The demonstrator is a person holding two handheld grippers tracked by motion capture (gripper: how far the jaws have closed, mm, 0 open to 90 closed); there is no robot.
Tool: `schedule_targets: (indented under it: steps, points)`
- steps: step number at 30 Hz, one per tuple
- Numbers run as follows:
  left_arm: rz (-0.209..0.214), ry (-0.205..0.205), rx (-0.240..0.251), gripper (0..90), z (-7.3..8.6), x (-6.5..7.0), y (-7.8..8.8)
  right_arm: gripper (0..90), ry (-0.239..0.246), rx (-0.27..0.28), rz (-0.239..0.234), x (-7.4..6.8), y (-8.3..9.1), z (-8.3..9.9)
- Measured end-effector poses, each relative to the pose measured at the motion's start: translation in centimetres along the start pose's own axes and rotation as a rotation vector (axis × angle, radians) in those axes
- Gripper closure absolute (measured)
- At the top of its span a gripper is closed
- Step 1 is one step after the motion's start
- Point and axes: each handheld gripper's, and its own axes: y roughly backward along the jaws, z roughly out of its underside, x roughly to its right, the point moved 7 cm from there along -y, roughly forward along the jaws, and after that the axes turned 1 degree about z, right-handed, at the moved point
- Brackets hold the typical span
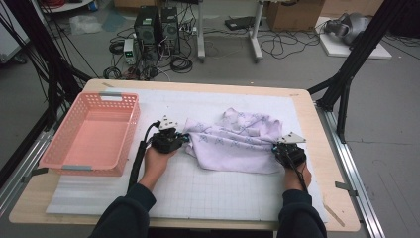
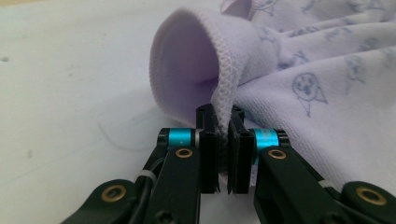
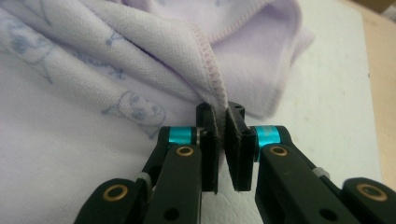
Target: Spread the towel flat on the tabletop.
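A crumpled lilac garment lies mid-desk. The left tongs pinch its stitched hem at 9 o'clock; the right tongs clamp the hem at 3 o'clock.

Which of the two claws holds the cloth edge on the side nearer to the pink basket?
The left claw: it pinches the pale lilac printed cloth beside the pink plastic basket; the right claw grips the far end.
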Motion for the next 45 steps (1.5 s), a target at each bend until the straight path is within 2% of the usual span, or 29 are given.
schedule_targets:
  steps: [1, 2, 3, 4, 5, 6, 9, 11, 14, 16, 18, 21, 24, 27, 30, 31, 33, 34, 36, 39, 42, 43, 45]
  points:
    - [-0.009, 0.014, 0.009, 83.9, -0.1, 0.0, -0.5, 83.5, -0.006, -0.007, 0.002, 0.0, -0.1, 0.1]
    - [-0.012, 0.03, -0.007, 82.2, -0.1, -0.2, -0.8, 82.6, -0.008, -0.003, 0.001, 0.1, -0.1, 0.1]
    - [-0.023, 0.058, -0.01, 74.3, 0.0, -0.3, -1.0, 81.3, -0.009, 0.001, -0.004, 0.0, 0.0, 0.1]
    - [-0.025, 0.092, -0.015, 62.6, 0.1, -0.5, -1.0, 79.7, -0.017, 0.006, -0.011, -0.1, 0.1, 0.1]
    - [-0.015, 0.113, -0.024, 53.1, 0.2, -0.6, -0.8, 77.6, -0.019, 0.015, -0.018, -0.1, 0.3, 0.0]
    - [-0.01, 0.11, -0.025, 47.7, 0.3, -0.7, -0.6, 74.4, -0.025, 0.021, -0.027, -0.1, 0.5, 0.1]
    - [0.001, 0.068, -0.039, 41.1, 0.1, -0.6, 0.7, 71.1, -0.055, 0.056, -0.05, 0.1, 1.3, 0.0]
    - [0.013, 0.035, -0.031, 41.3, -0.1, -0.3, 1.7, 70.1, -0.066, 0.081, -0.064, 0.2, 2.0, -0.2]
    - [0.037, -0.026, -0.018, 42.5, -0.5, 0.4, 3.0, 68.7, -0.059, 0.11, -0.082, 0.1, 3.1, -0.6]
    - [0.05, -0.053, 0.02, 42.1, -0.4, 0.8, 3.8, 68.3, -0.043, 0.122, -0.087, -0.1, 3.8, -0.7]
    - [0.072, -0.061, 0.033, 41.8, 0.3, 1.1, 4.3, 66.9, -0.032, 0.142, -0.098, -0.3, 4.3, -0.6]
    - [0.1, -0.07, 0.019, 40.7, 1.7, 1.4, 4.4, 65.1, -0.041, 0.16, -0.11, -0.5, 5.0, -0.3]
    - [0.119, -0.087, -0.038, 35.0, 3.1, 1.5, 3.8, 62.8, -0.043, 0.171, -0.117, -0.6, 5.4, -0.3]
    - [0.11, -0.134, -0.084, 36.1, 3.8, 2.0, 3.0, 62.4, -0.036, 0.182, -0.117, -0.8, 5.7, -0.5]
    - [0.088, -0.174, -0.131, 42.6, 4.1, 2.6, 1.8, 62.3, -0.037, 0.191, -0.112, -0.7, 6.0, -0.6]
    - [0.07, -0.192, -0.12, 42.3, 4.0, 2.7, 1.5, 62.3, -0.036, 0.193, -0.11, -0.6, 6.0, -0.6]
    - [0.063, -0.2, -0.122, 44.6, 3.6, 3.1, 1.0, 62.2, -0.044, 0.193, -0.113, -0.5, 5.9, -0.5]
    - [0.071, -0.205, -0.122, 45.2, 3.4, 3.4, 0.7, 62.2, -0.046, 0.19, -0.113, -0.5, 5.9, -0.5]
    - [0.063, -0.226, -0.123, 46.7, 3.1, 3.9, 0.0, 62.1, -0.045, 0.191, -0.113, -0.3, 5.7, -0.4]
    - [0.072, -0.231, -0.12, 51.6, 2.8, 4.5, -0.5, 62.1, -0.05, 0.19, -0.113, -0.3, 5.6, -0.3]
    - [0.111, -0.248, -0.113, 65.2, 2.8, 4.9, -0.5, 62.1, -0.051, 0.189, -0.112, -0.3, 5.7, -0.3]
    - [0.124, -0.246, -0.114, 69.7, 2.8, 5.0, -0.5, 62.1, -0.052, 0.189, -0.113, -0.3, 5.7, -0.3]
    - [0.144, -0.216, -0.117, 82.8, 2.8, 4.8, -0.3, 62.3, -0.052, 0.186, -0.112, -0.3, 5.6, -0.2]
